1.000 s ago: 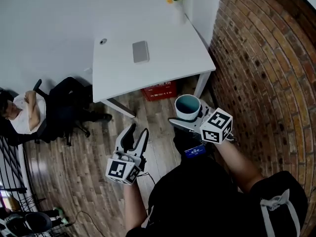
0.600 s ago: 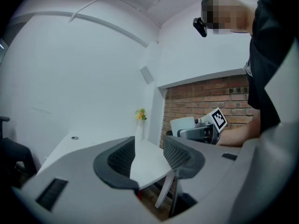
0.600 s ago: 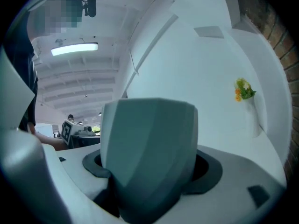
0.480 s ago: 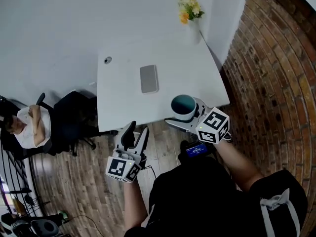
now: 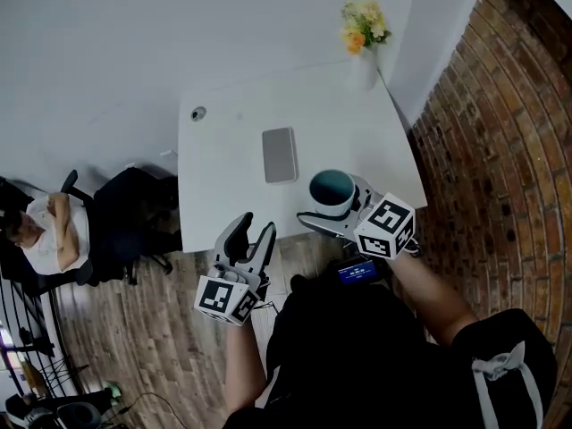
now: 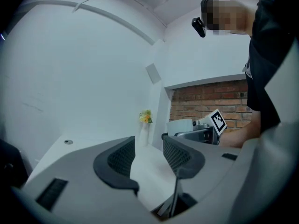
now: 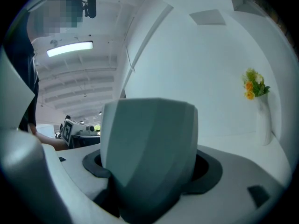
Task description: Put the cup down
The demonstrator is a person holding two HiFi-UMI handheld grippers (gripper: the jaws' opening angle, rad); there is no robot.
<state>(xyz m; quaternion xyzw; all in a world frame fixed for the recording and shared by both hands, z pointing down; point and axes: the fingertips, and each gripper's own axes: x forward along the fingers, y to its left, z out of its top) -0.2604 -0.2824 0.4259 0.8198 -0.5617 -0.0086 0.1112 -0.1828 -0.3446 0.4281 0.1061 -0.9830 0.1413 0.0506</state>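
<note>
While clamped between right gripper (image 5: pixel 332 222) jaws, cup (image 7: pixel 148 153) sits upright (left gripper (image 5: pixel 250 239) jaws apart).

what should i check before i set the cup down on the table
1. Grip: ok. The right gripper is shut on the cup.
2. Cup upright: ok. Its opening faces up in the head view.
3. Cup over the table: ok, it appears above the near right part.
4. Landing spot free: ok. The grey flat item lies to the left and the vase stands at the far corner.
5. Left gripper clear: ok, open and empty.
6. Height above the tabletop: cannot tell.
</note>
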